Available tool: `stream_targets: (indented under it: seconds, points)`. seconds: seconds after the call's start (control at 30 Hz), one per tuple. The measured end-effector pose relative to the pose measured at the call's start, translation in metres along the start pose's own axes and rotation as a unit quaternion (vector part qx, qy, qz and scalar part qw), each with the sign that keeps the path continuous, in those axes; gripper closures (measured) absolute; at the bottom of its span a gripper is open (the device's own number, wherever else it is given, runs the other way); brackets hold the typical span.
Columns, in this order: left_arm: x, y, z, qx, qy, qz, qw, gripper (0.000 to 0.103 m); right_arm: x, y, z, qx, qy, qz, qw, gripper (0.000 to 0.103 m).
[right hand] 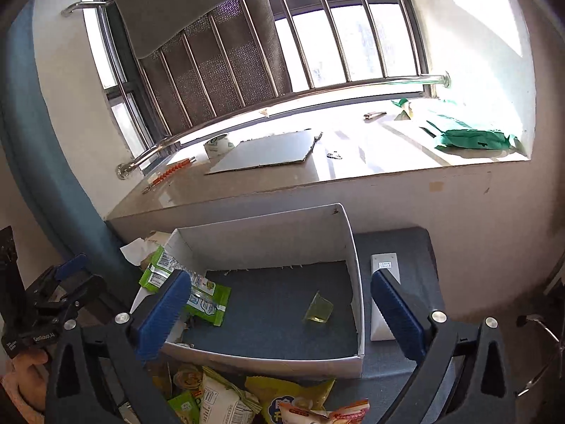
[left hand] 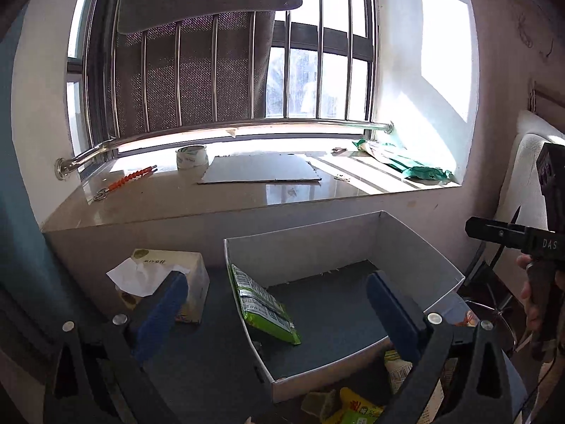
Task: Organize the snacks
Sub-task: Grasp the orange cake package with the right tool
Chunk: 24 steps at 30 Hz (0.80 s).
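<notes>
- Our left gripper (left hand: pixel 277 312) hangs over the white box (left hand: pixel 416 243) with its blue pads wide apart and nothing between them.
- Our right gripper (right hand: pixel 280 312) is likewise spread open and empty above the same box (right hand: pixel 349 243).
- The box sits on the dark table (right hand: pixel 399 240), against its far edge below the window sill (right hand: pixel 247 183).
- A green snack packet (left hand: pixel 263 305) leans on the box's left wall, its lower end on the box floor.
- A small clear green cup (right hand: pixel 319 309) lies tipped on the box floor, near the right wall and well apart from the packet.
- More snack bags (right hand: pixel 254 399) are heaped on the table just outside the box's near wall.
- A tissue box (left hand: pixel 166 282) stands left of the box, and a white remote (right hand: pixel 383 296) lies just beside its right wall.
- On the sill we see a roll of tape (left hand: pixel 191 157) and a flat sheet of cardboard (left hand: pixel 261 169).
</notes>
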State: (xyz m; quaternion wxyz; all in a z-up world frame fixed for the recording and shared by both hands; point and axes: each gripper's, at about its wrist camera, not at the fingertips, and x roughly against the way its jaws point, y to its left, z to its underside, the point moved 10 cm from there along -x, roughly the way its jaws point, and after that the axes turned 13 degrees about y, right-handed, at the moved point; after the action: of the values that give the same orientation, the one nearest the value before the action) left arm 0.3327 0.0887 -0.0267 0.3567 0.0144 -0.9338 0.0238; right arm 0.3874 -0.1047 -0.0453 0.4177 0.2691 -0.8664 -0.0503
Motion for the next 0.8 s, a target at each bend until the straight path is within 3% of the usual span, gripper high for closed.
stream_targets:
  seconds: [0.17, 0.33, 0.57, 0.8]
  points:
    - [0.062, -0.007, 0.012, -0.004, -0.067, 0.022, 0.9975, 0.000, 0.061, 0.019, 0.033, 0.014, -0.042, -0.037, 0.998, 0.000]
    - [0.097, -0.020, 0.055, -0.001, -0.059, 0.032, 0.9977, 0.000, 0.103, 0.030, 0.086, 0.026, -0.073, -0.053, 0.996, 0.000]
    - [0.109, -0.039, 0.130, 0.019, -0.022, 0.041, 0.9987, 0.000, 0.103, 0.025, 0.175, 0.030, -0.048, -0.013, 0.998, 0.000]
    - [0.115, -0.046, 0.181, 0.047, -0.002, 0.050, 0.9976, 0.000, 0.078, 0.016, 0.245, 0.026, 0.019, 0.013, 0.999, 0.000]
